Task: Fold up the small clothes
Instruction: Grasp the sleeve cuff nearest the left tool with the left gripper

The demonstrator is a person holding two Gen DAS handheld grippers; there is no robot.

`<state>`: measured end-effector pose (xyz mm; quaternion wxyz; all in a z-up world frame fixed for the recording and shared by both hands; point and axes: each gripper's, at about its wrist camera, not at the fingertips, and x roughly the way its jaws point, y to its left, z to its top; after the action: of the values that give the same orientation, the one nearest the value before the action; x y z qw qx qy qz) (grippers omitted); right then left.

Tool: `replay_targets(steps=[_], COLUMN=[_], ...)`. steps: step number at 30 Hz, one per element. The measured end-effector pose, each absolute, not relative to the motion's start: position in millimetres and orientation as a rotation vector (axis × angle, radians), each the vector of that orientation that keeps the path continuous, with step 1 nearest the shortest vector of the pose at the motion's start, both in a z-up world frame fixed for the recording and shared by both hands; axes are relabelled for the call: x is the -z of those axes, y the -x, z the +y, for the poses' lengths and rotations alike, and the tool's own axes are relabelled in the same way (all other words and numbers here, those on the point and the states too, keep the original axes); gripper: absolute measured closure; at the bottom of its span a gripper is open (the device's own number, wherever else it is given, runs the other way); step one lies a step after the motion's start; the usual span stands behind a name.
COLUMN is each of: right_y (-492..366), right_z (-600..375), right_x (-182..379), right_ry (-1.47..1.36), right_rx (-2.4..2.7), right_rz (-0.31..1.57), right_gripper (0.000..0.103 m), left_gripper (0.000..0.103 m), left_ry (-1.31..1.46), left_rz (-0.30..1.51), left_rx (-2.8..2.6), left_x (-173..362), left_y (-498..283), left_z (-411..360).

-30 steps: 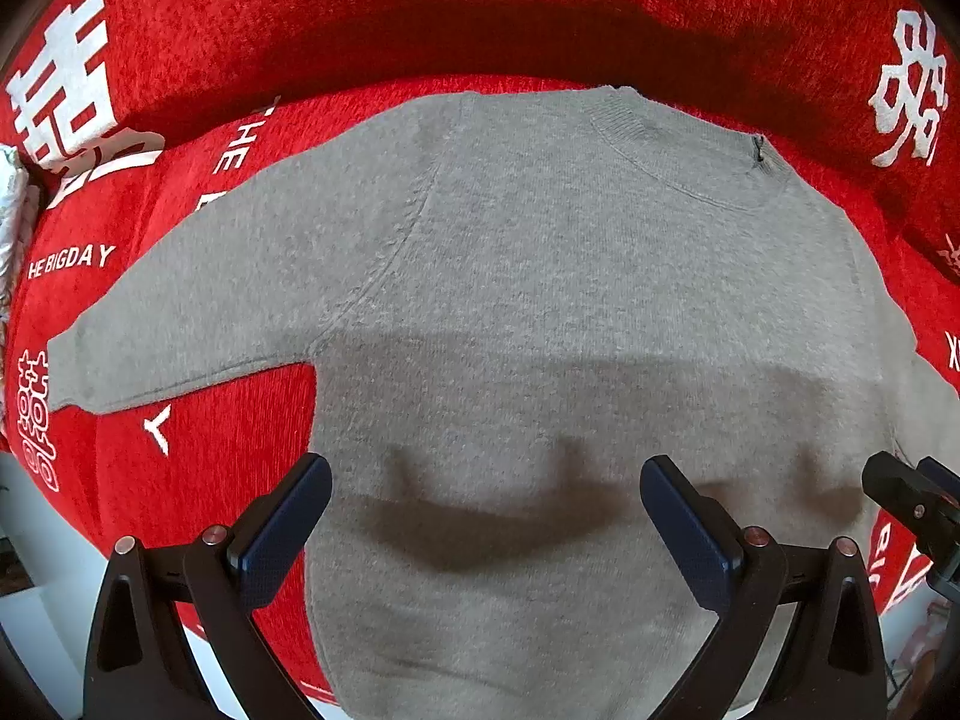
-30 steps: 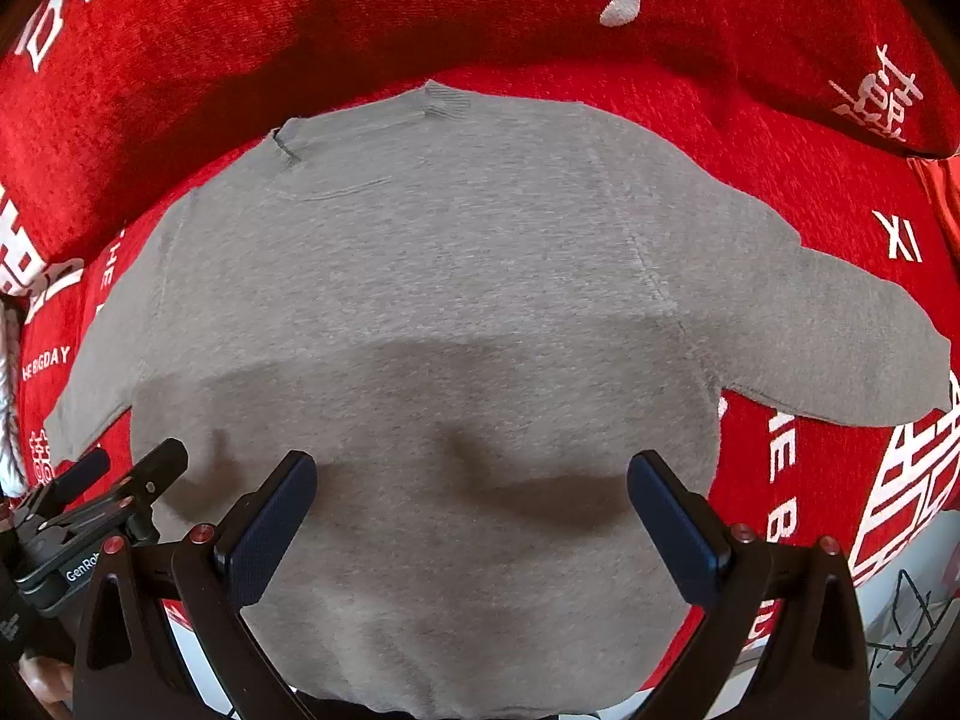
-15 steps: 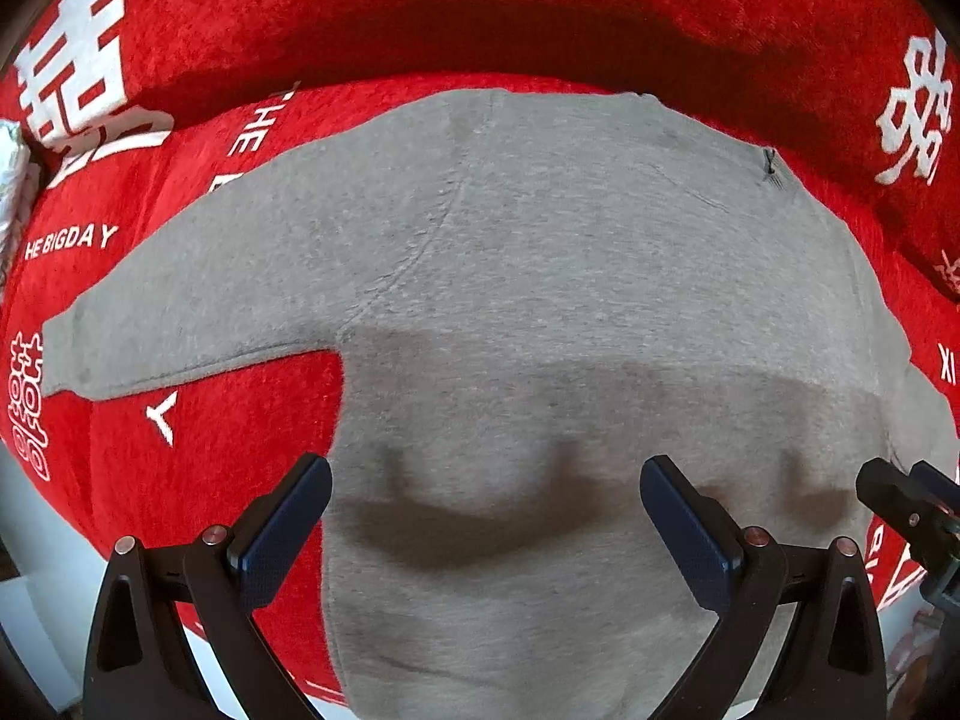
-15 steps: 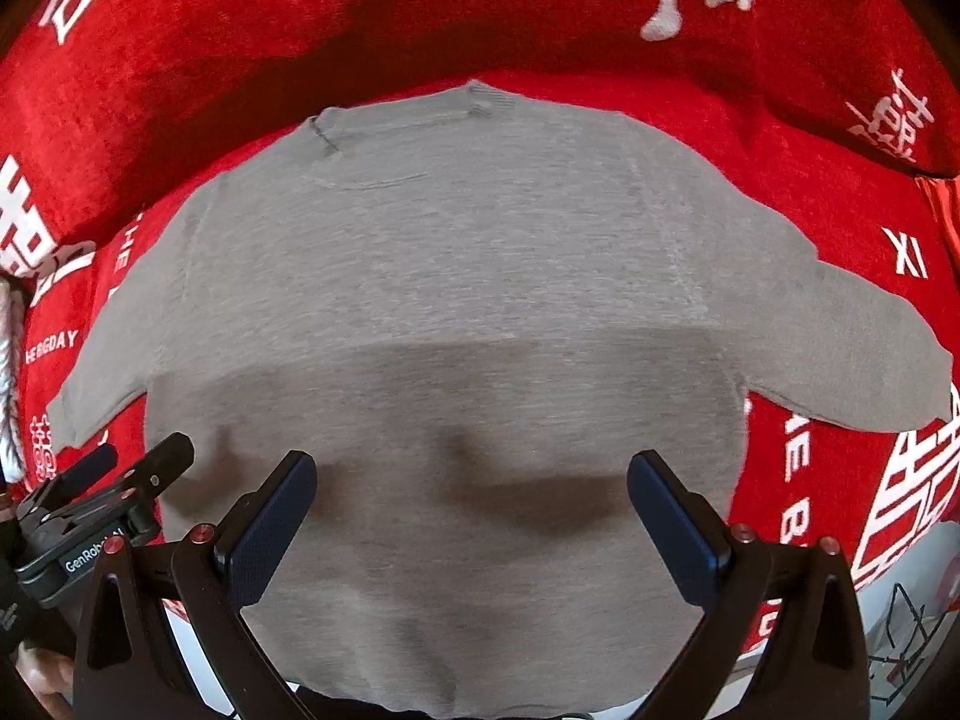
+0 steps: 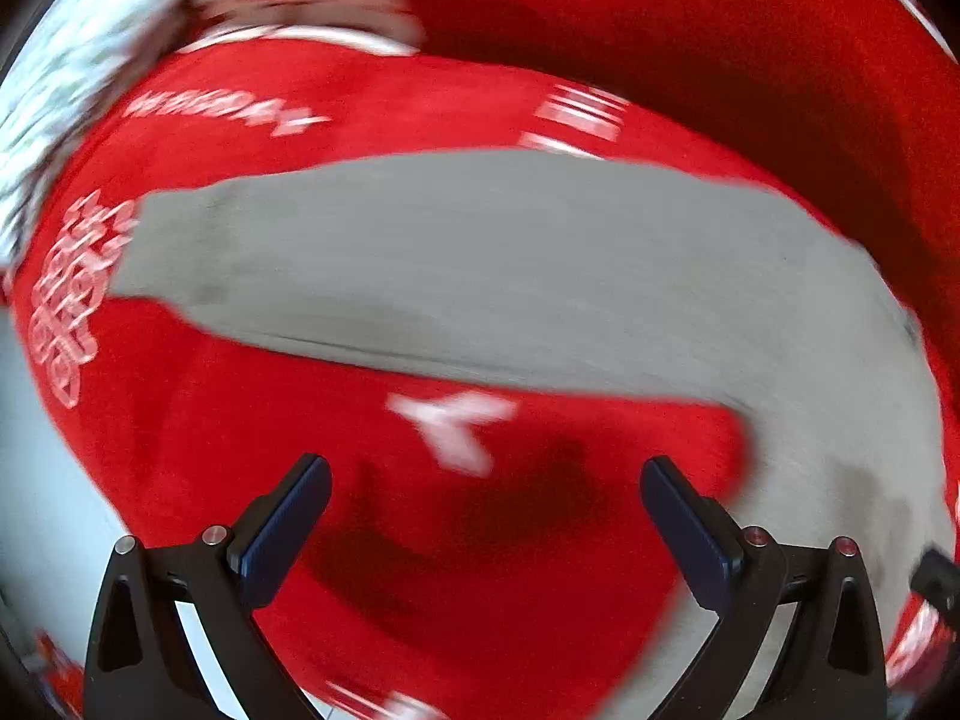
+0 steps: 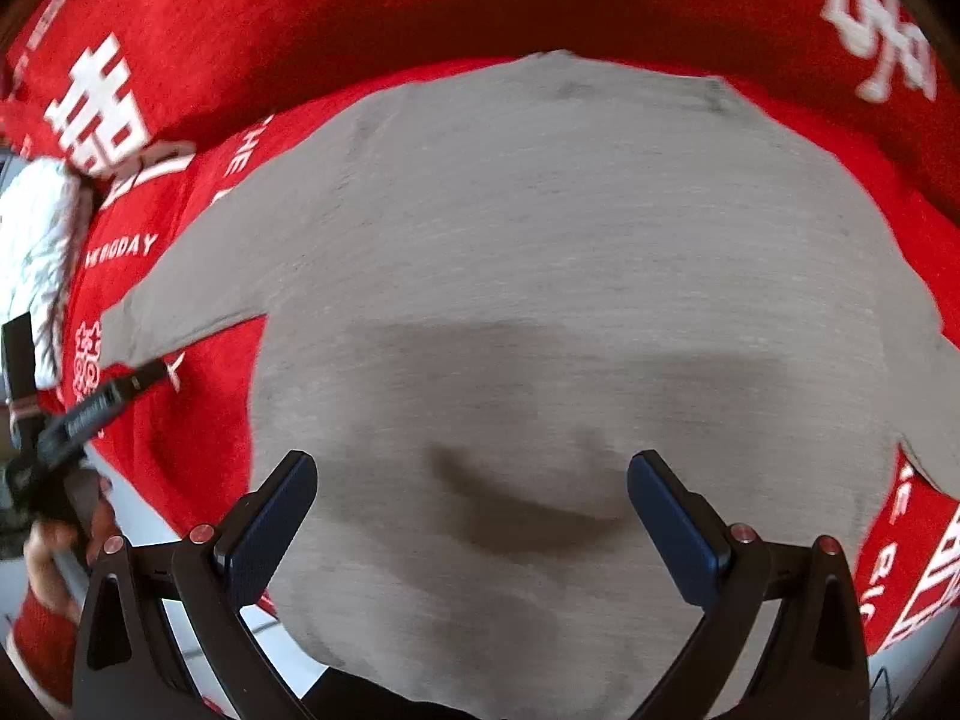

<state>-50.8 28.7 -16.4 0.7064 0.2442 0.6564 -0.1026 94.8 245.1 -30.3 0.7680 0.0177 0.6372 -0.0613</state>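
Sweater: I see a grey knit sweater (image 6: 540,300) lying flat, front up, on the red blanket (image 6: 420,6), its neckline at the far edge from me.
Left sleeve: from my left wrist camera the sweater's sleeve (image 5: 450,264) stretches out sideways from the body, flat on the blanket; its cuff end is the part farthest from the sweater's body. The frame is motion-blurred, so I cannot read knit detail.
Left gripper: my left gripper (image 5: 486,516) has its fingers spread wide with nothing between them; it sits over bare blanket on the near side of the sleeve, not touching the sweater.
Right gripper: my right gripper (image 6: 471,510) is also wide open and empty, above the lower middle of the sweater's body; I cannot tell whether the pads touch the fabric.
Blanket: red with white characters and lettering, lying under the whole sweater.
Other view of left tool: in the right wrist camera I see the left gripper's black body beside the sweater's sleeve, held in a hand (image 6: 54,546).
White item: a pale bundle (image 6: 36,252) lies beyond the sleeve's cuff, at the blanket's edge.
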Motion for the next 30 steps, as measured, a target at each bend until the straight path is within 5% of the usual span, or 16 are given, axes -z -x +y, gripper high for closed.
replay_targets(steps=[8, 16, 19, 21, 30], right_y=[27.5, 13.3, 10.3, 9.8, 24.3], right_z=[70.5, 85.8, 87.1, 86.7, 73.4], right_x=[35.0, 41.1, 38.5, 36.7, 29.1], right_ry=[-0.514, -0.509, -0.515, -0.521, -0.591], right_rx=[0.16, 0.146, 0.145, 0.147, 0.189], right_rz=[1.509, 1.53, 1.521, 1.516, 1.459], right_gripper=[0.0, 0.0, 0.0, 0.0, 0.0], left_gripper=[0.0, 0.001, 0.047, 0.094, 0.093], left_ry=[0.306, 0.577, 0.583, 0.599, 0.513], left_rz=[1.348, 1.326, 1.319, 1.309, 1.173], left_rx=[0.01, 0.105, 0.062, 0.086, 0.335], left_x=[64.3, 81.7, 83.3, 82.3, 16.1], left_y=[-145.5, -176.7, -180.5, -180.4, -169.7], left_z=[379.9, 406.4, 401.1, 407.4, 372.5])
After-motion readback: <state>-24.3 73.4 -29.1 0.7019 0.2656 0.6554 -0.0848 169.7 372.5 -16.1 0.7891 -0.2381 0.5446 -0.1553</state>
